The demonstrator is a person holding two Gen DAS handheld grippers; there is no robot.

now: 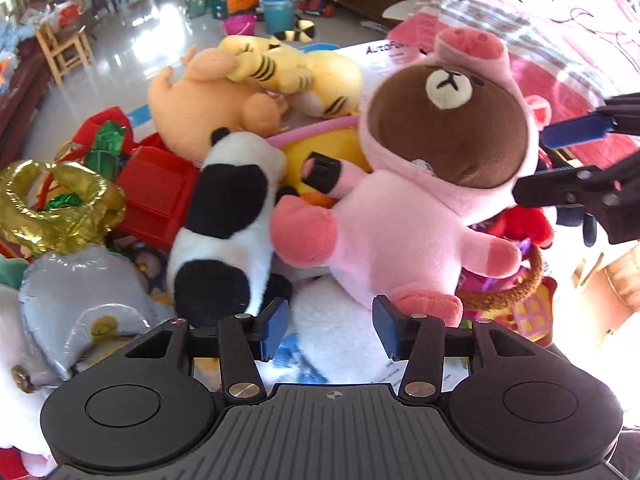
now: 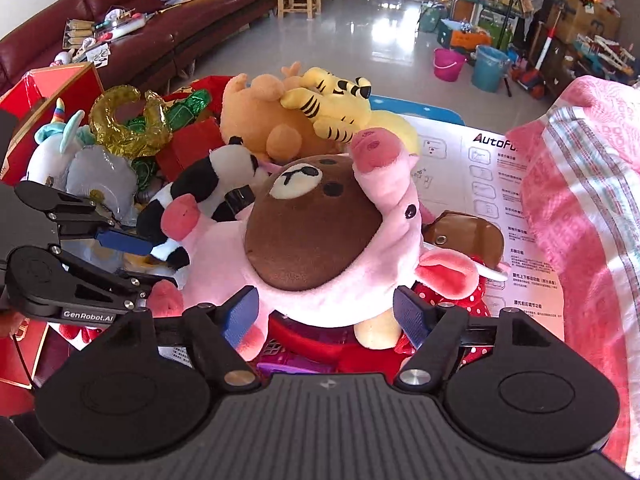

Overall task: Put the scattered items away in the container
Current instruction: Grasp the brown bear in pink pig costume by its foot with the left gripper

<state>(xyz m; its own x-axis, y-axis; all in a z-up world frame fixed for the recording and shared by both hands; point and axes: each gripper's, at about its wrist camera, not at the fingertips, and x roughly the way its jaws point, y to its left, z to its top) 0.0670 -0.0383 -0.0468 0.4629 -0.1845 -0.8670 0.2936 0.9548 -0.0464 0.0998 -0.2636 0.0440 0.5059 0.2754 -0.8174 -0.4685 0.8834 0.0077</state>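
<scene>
A brown bear plush in a pink pig suit (image 1: 404, 216) sits upright atop a heap of toys, its head (image 2: 320, 232) filling the right wrist view. My right gripper (image 2: 326, 316) is open around the lower back of its pink hood; the left fingertip (image 2: 244, 312) touches the fabric. From the left wrist view it enters at the right edge (image 1: 560, 160), behind the bear's head. My left gripper (image 1: 330, 328) is open low in front of the bear, over white plush, between a black-and-white cow plush (image 1: 224, 220) and the bear's foot (image 1: 428, 304).
An orange plush (image 1: 200, 100) and a yellow tiger plush (image 1: 304, 76) lie behind the bear. Gold and silver foil balloons (image 1: 60, 200), a red box (image 1: 156, 192) and a woven basket (image 1: 520, 284) crowd the sides. A pink blanket (image 2: 580, 200) and a printed white sheet (image 2: 492, 168) lie right.
</scene>
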